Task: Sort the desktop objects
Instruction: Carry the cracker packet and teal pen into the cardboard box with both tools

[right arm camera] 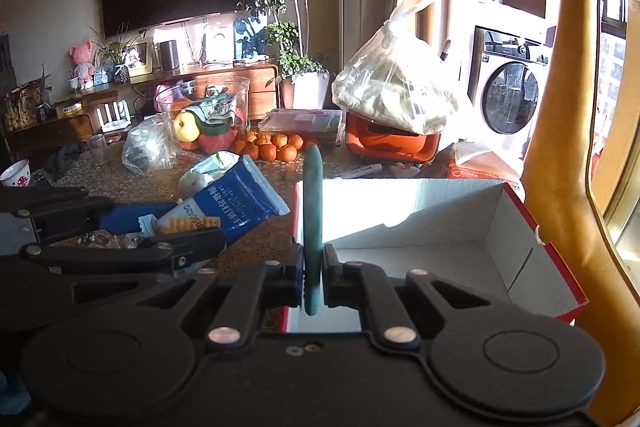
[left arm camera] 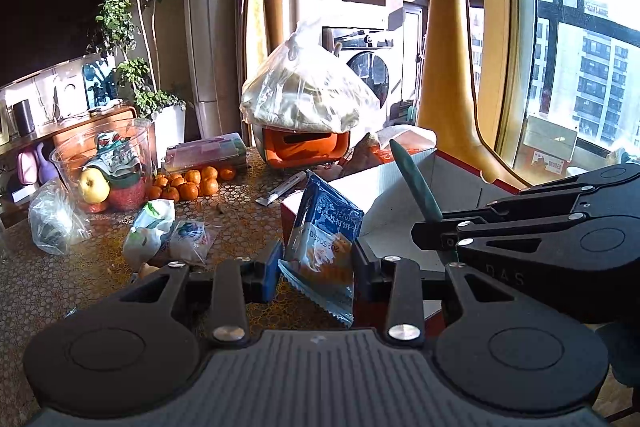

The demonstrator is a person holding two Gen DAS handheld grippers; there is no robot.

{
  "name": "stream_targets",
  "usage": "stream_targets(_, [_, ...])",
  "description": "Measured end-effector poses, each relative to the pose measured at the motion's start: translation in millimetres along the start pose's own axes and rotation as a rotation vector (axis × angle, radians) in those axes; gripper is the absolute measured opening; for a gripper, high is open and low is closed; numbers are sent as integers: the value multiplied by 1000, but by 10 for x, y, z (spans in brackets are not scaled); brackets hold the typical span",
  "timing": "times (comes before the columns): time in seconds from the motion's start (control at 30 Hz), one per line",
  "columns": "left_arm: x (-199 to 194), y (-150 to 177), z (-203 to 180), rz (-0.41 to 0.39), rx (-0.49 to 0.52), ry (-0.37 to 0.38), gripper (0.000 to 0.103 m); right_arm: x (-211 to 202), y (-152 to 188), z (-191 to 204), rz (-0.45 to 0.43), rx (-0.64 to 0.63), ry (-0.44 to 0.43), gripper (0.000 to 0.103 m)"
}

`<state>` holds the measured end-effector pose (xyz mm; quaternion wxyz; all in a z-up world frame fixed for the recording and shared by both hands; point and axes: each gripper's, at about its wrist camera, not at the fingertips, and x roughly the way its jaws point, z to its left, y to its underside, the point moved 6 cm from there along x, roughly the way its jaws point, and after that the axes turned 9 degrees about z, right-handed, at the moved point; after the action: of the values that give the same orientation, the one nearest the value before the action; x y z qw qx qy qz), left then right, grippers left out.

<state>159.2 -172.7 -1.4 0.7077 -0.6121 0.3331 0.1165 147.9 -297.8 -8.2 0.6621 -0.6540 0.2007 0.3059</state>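
Gripping a blue plastic snack packet (left arm camera: 322, 239) with orange crackers printed on it, the left gripper (left arm camera: 316, 267) has its jaws closed part-way, both pads pressing the packet's sides. The packet stands almost upright, its crimped lower end hanging below the fingers, at about twelve o'clock from the left wrist camera. Just beyond it, toward one o'clock, lies an open cardboard box with red outside and white inside (left arm camera: 400, 187); the packet sits at the box's near left corner, over the patterned brown tabletop (left arm camera: 60, 275).

The right gripper (right arm camera: 312, 267) is clamped tight on a slim dark-green flat blade-shaped tool (right arm camera: 313, 211), which stands upright between the pads and points to twelve o'clock in the right wrist view, over the box's near left edge. What the tool is exactly cannot be told.

Farther back on the table, at ten o'clock from the left camera, a clear plastic bowl of fruit (left arm camera: 104, 163) stands with a cluster of small orange tangerines (left arm camera: 192, 183) beside it. At twelve o'clock an orange container (left arm camera: 304, 147) carries a knotted clear plastic bag (left arm camera: 308, 91).
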Motion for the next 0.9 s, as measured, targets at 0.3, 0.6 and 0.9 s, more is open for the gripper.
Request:
stream_targets(0.3, [336,-156,-262,51,56,40,36,157,-4,-501,34,17,65,8])
stream_targets(0.6, [687,-253,-455,100,119,42,36,365,13,-861,92,8,105,8])
stream_targets(0.9, [1065,-343,-611,164,196,49,36,652,68,-1091,156,6,96,8])
